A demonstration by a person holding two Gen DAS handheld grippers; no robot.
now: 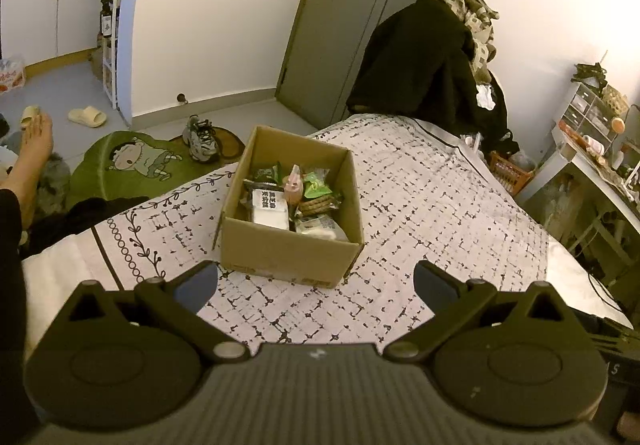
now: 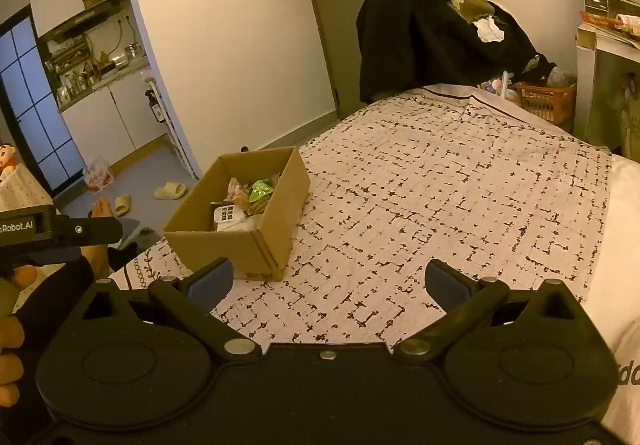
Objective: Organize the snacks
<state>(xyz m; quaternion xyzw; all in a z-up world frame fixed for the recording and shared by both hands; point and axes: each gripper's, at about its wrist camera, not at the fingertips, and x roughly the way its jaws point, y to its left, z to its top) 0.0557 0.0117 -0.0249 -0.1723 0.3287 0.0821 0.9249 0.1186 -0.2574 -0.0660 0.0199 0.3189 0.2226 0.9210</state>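
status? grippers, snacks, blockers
Left gripper open, empty. Right gripper open, empty. Snacks all in box on bed. Nothing in the way.

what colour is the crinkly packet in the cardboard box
Bright green crinkly packet, clearest in the right wrist view.

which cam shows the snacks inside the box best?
Left wrist: it looks down into the cardboard box, so the snacks show plainly. Right wrist sees the box obliquely; its near wall hides most snacks.

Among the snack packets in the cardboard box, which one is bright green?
The small shiny green packet near the middle of the cardboard box, by the far right wall. The white packet with black print lies closer; the others look pale or dark.
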